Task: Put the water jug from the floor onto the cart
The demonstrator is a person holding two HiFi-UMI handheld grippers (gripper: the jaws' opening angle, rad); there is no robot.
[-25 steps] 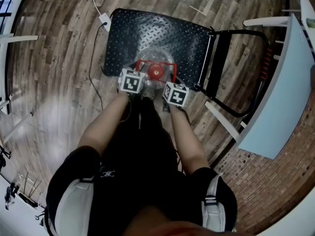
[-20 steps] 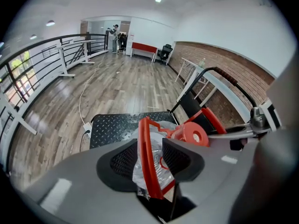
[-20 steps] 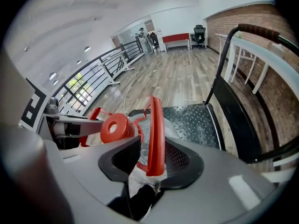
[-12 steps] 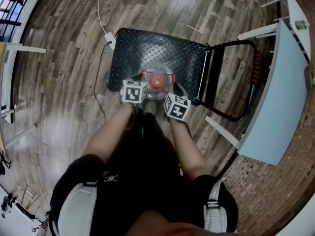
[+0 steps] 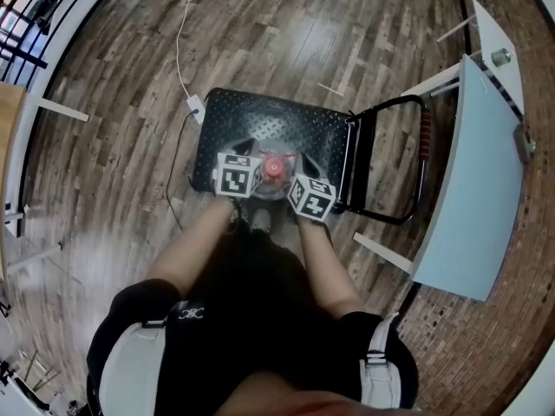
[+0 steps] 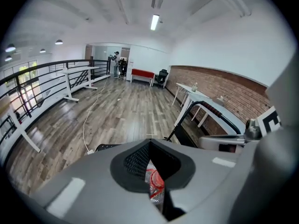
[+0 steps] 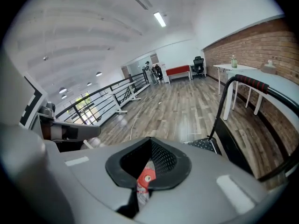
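Clamped on the water jug (image 5: 274, 167) with left gripper (image 6: 152, 172) and right gripper (image 7: 146, 171), mid-frame over the black cart (image 5: 260, 124), maybe not touching it yet. Keep level, lower slowly, set down flat.

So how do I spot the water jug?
Find the black bumpy-metal cart on the wooden floor. Over its near side, the left gripper and right gripper, each with a checkered cube, pinch the water jug between them. It is the only clear thing with a round red cap.
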